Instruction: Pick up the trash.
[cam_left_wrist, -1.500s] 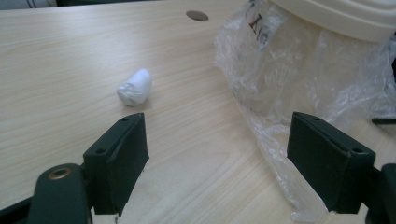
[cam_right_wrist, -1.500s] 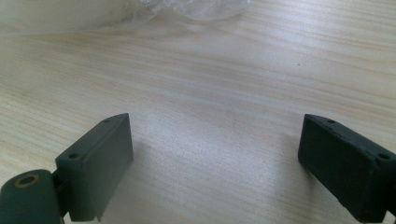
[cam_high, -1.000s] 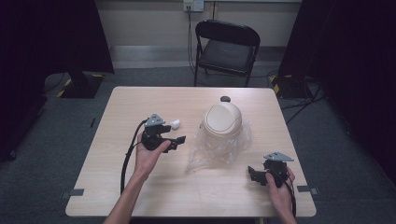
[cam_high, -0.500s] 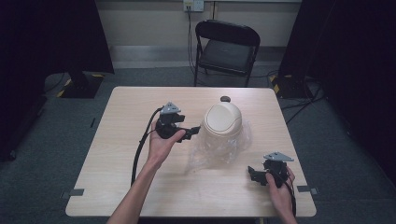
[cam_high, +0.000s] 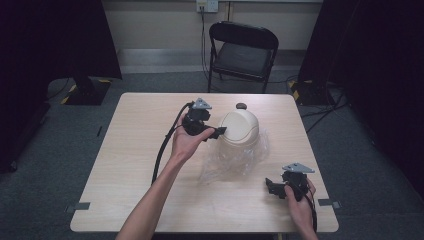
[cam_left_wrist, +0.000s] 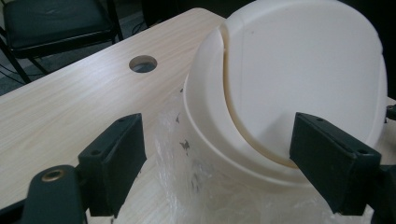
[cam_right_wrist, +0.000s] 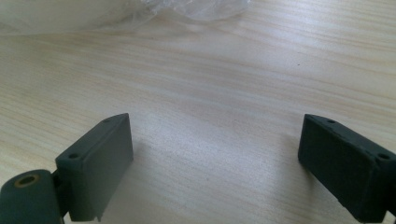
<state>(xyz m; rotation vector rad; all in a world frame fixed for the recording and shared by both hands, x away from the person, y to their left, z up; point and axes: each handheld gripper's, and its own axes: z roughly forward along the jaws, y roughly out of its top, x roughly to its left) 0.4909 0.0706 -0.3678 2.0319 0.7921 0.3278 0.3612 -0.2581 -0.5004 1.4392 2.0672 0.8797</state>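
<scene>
A cream plastic bin (cam_high: 241, 129) with a rounded swing lid (cam_left_wrist: 303, 79) stands right of the table's middle, on a crumpled clear plastic bag (cam_high: 235, 160). My left gripper (cam_high: 220, 133) is held just left of the bin, its tips at the lid's edge. It is open, and in the left gripper view (cam_left_wrist: 219, 158) the jaws stand wide to either side of the lid's lower rim, apart from it. My right gripper (cam_high: 270, 186) rests low near the table's front right, open, with bare wood between its jaws (cam_right_wrist: 215, 158).
The light wood table (cam_high: 130, 150) has a round cable hole (cam_high: 241, 106) behind the bin. A black folding chair (cam_high: 242, 50) stands beyond the far edge. Cables trail from both grippers; the left one loops over the table's left half (cam_high: 162, 150).
My left gripper has moved right and away from me, from the table's middle left up to the bin's lid. The right gripper has stayed where it was.
</scene>
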